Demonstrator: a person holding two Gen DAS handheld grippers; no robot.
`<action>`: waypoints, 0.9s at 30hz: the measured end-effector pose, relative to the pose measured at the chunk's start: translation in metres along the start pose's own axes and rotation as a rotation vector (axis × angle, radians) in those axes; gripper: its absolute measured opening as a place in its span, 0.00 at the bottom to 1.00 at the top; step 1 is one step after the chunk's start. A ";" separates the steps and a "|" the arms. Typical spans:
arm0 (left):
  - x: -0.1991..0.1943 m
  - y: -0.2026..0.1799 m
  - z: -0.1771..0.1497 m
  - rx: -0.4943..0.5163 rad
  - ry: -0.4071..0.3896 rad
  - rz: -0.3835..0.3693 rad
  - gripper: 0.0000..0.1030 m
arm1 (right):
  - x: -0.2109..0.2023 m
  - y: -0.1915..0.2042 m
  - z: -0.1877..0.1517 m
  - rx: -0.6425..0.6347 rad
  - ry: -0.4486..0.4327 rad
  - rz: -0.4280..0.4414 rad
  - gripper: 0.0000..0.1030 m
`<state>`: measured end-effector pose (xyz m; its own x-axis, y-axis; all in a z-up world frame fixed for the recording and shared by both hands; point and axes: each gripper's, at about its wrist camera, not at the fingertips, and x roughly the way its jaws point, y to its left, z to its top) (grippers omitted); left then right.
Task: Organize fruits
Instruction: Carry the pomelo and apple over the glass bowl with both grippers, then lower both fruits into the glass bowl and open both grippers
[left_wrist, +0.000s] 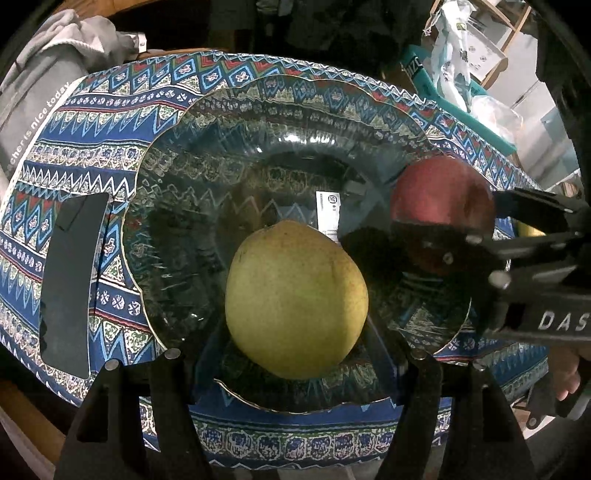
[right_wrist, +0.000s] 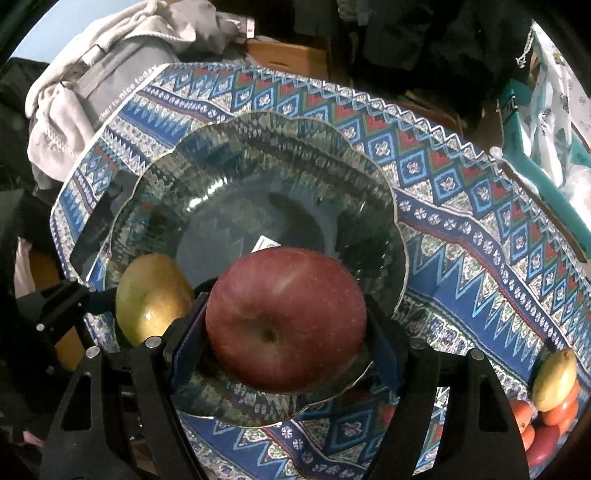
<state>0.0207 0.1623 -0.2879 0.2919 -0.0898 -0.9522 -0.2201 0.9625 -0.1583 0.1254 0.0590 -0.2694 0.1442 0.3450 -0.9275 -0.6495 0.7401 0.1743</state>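
**Pear and apple meet over glass bowl**

The left tongs (left_wrist: 295, 354) pinch a yellow-green pear (left_wrist: 295, 299); the right tongs (right_wrist: 284, 332) clamp a red apple (right_wrist: 286, 321). Both fruits hang low inside the clear glass bowl (right_wrist: 258, 155) on the patterned tabletop (right_wrist: 480, 240). More fruit (right_wrist: 554, 398) lies piled at the tabletop's edge.

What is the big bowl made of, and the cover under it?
The bowl looks like clear, shiny glass: the pattern shows through it and light glints on it. The cover looks like matte printed cloth, though the pictures leave that open.
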 end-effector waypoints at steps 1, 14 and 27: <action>0.000 0.000 0.000 -0.002 0.002 0.000 0.70 | 0.001 0.001 -0.001 -0.003 0.005 -0.001 0.75; -0.011 -0.002 0.004 0.016 -0.027 0.012 0.69 | 0.004 0.006 -0.005 -0.009 0.017 0.014 0.76; -0.047 -0.014 0.006 0.041 -0.095 0.003 0.69 | -0.037 -0.008 0.002 0.041 -0.083 -0.014 0.76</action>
<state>0.0157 0.1546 -0.2397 0.3785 -0.0644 -0.9233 -0.1835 0.9726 -0.1430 0.1265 0.0418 -0.2362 0.2156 0.3798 -0.8996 -0.6161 0.7676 0.1765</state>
